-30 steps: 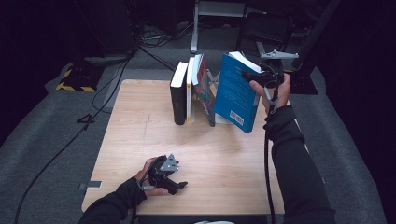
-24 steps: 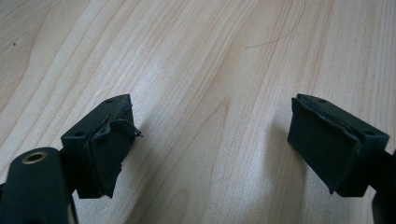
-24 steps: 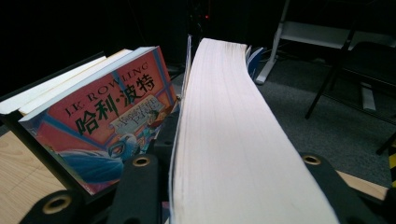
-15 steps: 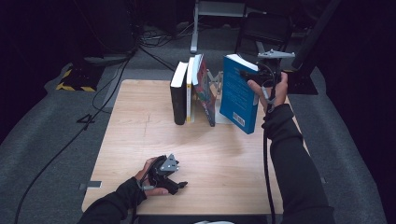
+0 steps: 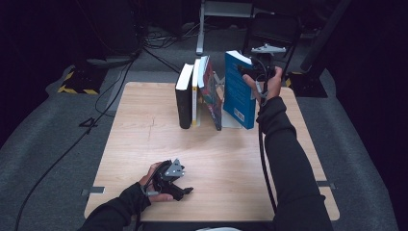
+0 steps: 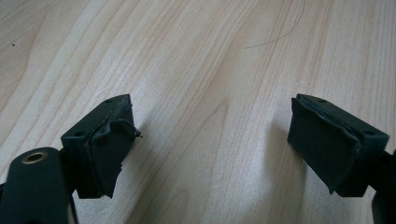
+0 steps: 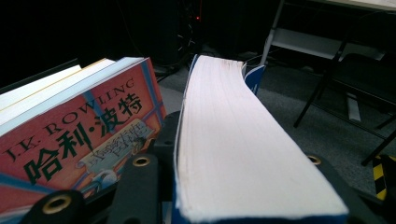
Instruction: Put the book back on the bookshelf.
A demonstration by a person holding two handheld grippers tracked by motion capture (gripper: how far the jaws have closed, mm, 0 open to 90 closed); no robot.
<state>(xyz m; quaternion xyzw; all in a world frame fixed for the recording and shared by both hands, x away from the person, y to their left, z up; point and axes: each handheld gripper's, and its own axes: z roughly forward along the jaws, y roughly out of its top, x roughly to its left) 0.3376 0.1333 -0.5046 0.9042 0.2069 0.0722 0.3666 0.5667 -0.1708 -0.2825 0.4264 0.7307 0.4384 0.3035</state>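
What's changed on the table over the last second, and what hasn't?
The right gripper, clamped on the blue book, has carried it left toward the leaning red book and stood it more upright. The black book and white book stayed put, and the left gripper stayed resting open on the table.

A dark recording studio: black drapes, floor cables (image 5: 103, 91), hazard tape (image 5: 64, 83), wooden table (image 5: 144, 144)

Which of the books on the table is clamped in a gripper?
The blue book, rightmost in the row: the right gripper is shut on its top edge. The black book, the white book and the red-covered book stand ungripped to its left.
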